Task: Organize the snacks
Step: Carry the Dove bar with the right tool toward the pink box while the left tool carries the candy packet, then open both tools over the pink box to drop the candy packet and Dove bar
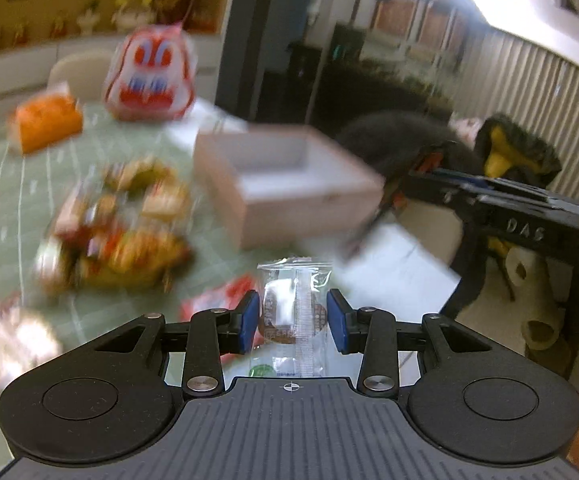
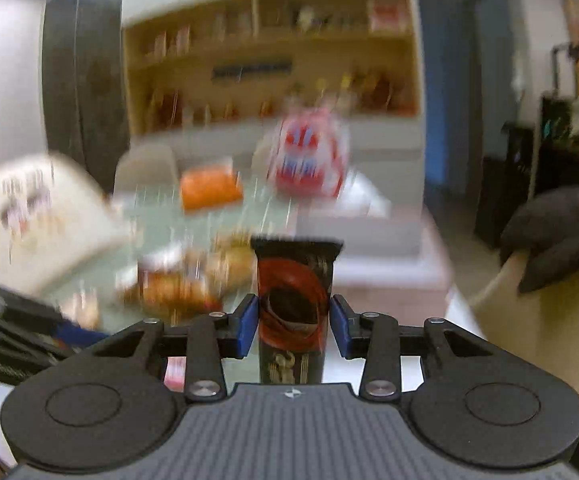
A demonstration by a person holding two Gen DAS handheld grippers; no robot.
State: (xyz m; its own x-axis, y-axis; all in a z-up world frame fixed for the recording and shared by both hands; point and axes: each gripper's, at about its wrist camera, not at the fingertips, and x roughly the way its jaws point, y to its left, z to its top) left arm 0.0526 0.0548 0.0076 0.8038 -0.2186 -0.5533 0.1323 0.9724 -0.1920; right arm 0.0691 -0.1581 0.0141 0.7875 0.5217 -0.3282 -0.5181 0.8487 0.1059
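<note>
Between each tongs' pads sits a snack: left tongs (image 1: 293, 322) clear packet (image 1: 293, 312), right tongs (image 2: 293, 326) black packet (image 2: 292, 312).

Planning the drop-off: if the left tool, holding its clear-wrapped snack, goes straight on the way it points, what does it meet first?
Probably the open wooden box: it sits just beyond the left tool and its clear-wrapped snack, though blur leaves depth uncertain.

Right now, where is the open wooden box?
In the left wrist view the wooden box sits right of centre on the green tablecloth, right of the snack pile.
</note>
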